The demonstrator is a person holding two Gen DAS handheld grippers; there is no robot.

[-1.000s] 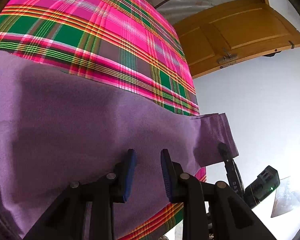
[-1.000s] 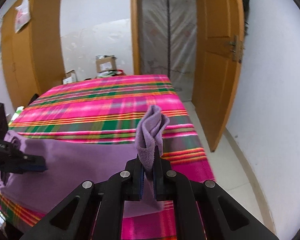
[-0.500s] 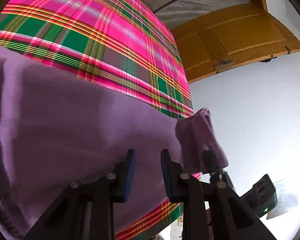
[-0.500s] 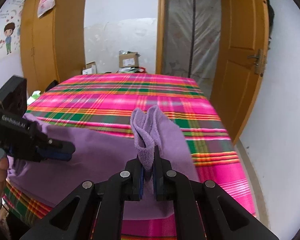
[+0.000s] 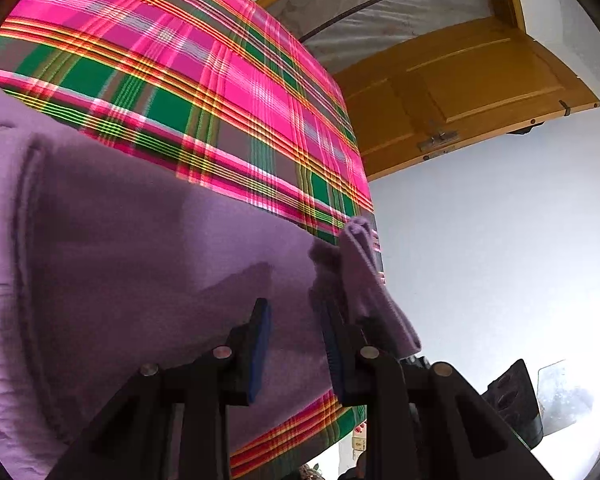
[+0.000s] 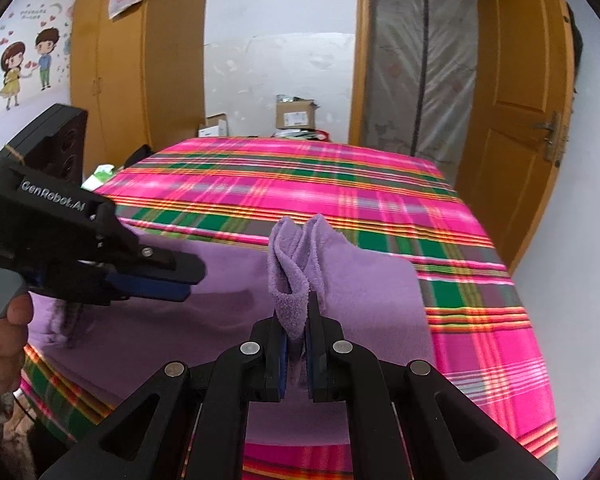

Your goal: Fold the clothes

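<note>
The soft purple fleece garment [image 6: 228,320] lies on the plaid bed [image 6: 300,184]; the right gripper [image 6: 296,344] clamps its lifted corner mid-fold, while the left gripper [image 5: 294,344] hovers with jaws apart; next, carry the corner across.

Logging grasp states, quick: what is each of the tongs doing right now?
Left tongs: open, holding nothing, above the purple garment.
Right tongs: closed on a bunched fold of the purple garment.

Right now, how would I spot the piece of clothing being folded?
Find the big bed with the bright pink and green plaid cover. On its near end lies a plain lilac fleece garment, the only unpatterned cloth there. One bunched corner of it stands up, pinched in the right black two-finger tool.
</note>
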